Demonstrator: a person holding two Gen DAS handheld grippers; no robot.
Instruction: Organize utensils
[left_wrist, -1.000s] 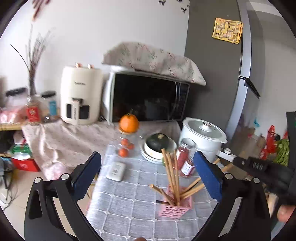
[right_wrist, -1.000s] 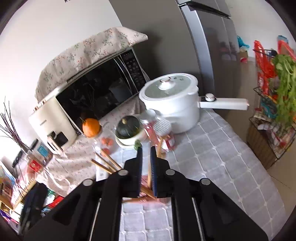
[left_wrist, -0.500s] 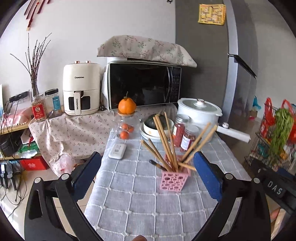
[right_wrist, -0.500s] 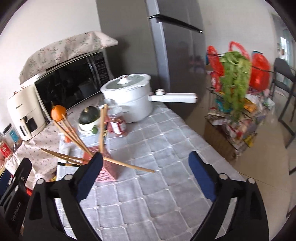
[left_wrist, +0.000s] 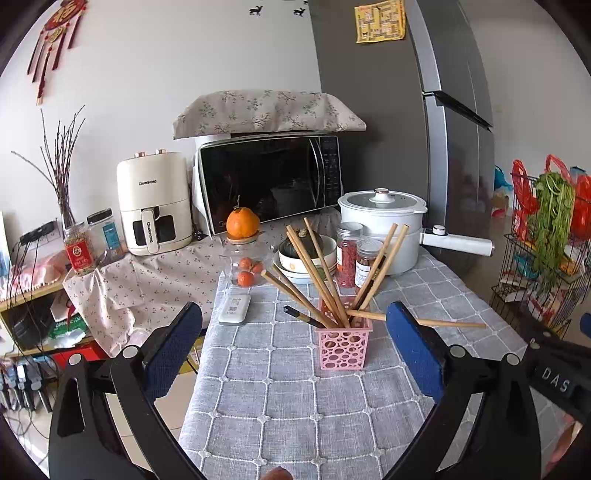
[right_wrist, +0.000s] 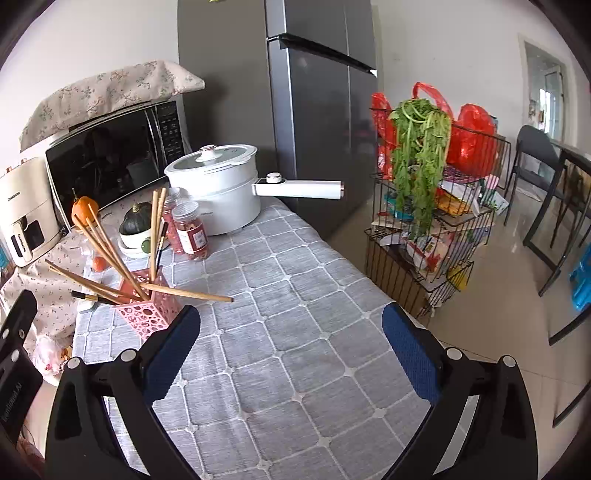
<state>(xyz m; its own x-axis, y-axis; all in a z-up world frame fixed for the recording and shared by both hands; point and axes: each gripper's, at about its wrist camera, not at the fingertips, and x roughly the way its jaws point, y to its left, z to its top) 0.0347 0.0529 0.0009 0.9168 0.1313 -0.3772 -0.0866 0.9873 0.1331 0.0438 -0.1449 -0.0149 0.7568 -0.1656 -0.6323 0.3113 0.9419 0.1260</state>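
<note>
1. The left gripper (left_wrist: 293, 343) has its jaws spread wide and holds nothing; it hangs above the near part of the table (left_wrist: 280, 402), which a grey checked cloth covers.
2. The white remote (left_wrist: 233, 309) lies near the left edge of the table.
3. The pink basket (left_wrist: 344, 345) stands upright about in the middle of the table, between the left gripper's fingers in the left wrist view.
4. The wooden chopsticks (left_wrist: 317, 269) stand in the basket and fan out; one chopstick (left_wrist: 417, 320) leans low over its rim toward the right edge.
5. The white pot (left_wrist: 382, 225) stands at the far right corner of the table.
6. The right gripper (right_wrist: 291, 343) is also wide apart and empty, above the right part of the table.
</note>
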